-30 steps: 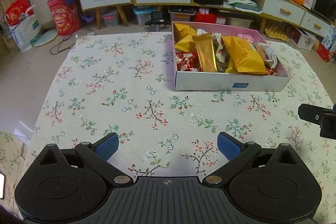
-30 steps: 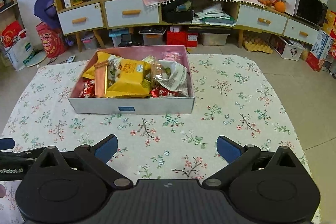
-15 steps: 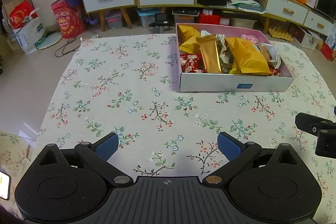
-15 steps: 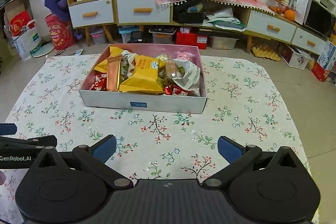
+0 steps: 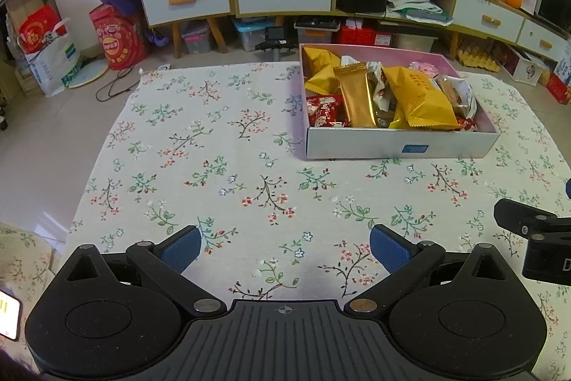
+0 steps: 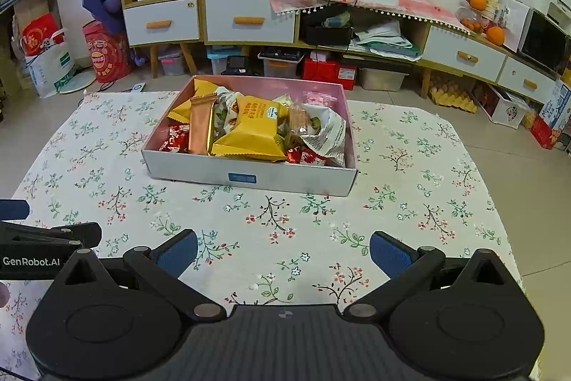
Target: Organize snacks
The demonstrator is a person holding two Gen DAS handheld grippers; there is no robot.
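Since the earlier frames both grippers have drawn back and lifted a little, so the shallow grey cardboard box with a pink lining (image 5: 399, 145) sits further off in each view and more of the cabinets behind shows. The box itself has not shifted on the floral tablecloth (image 5: 214, 174); it stands toward the table's far edge, right of centre in the left view.

The left gripper (image 5: 284, 247) hangs over the near edge of the cloth with its blue-padded fingers (image 5: 180, 250) spread wide and nothing between them. The right gripper (image 6: 283, 252) is likewise spread wide and empty, just beside the left one.

Inside the box lie a large yellow snack bag (image 6: 255, 131), a long gold foil bar (image 5: 355, 95), red wrapped sweets (image 5: 323, 109) at the near left corner and a white printed packet (image 6: 330, 131) against the right wall.
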